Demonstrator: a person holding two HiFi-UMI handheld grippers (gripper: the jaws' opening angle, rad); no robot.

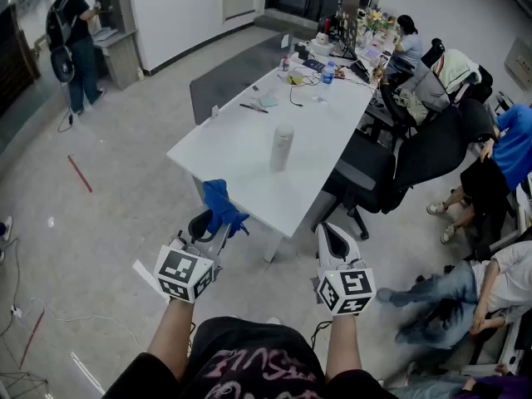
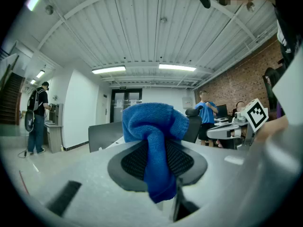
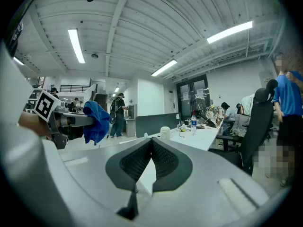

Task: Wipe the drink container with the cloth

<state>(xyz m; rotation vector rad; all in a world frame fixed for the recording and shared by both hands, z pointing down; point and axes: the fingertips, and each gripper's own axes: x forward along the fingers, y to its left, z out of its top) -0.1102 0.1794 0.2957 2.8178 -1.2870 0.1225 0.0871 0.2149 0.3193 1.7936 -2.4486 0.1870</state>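
A pale, tall drink container (image 1: 282, 147) stands upright on the long white table (image 1: 224, 156), and shows small and far off as the drink container (image 3: 164, 132) in the right gripper view. My left gripper (image 1: 213, 219) is shut on a blue cloth (image 1: 222, 209), held short of the table's near corner. The blue cloth (image 2: 155, 141) bunches above the jaws and hangs down between them. My right gripper (image 1: 330, 236) is shut with nothing in it, level with the left and apart from the table. The blue cloth (image 3: 94, 122) hangs at the left in the right gripper view.
Black office chairs (image 1: 374, 173) line the table's right side, with seated people (image 1: 465, 289) beyond. Bottles, cables and clutter (image 1: 320, 65) crowd the table's far end. A person (image 1: 73, 40) stands at a counter far left. A grey partition (image 1: 224, 77) stands behind the table.
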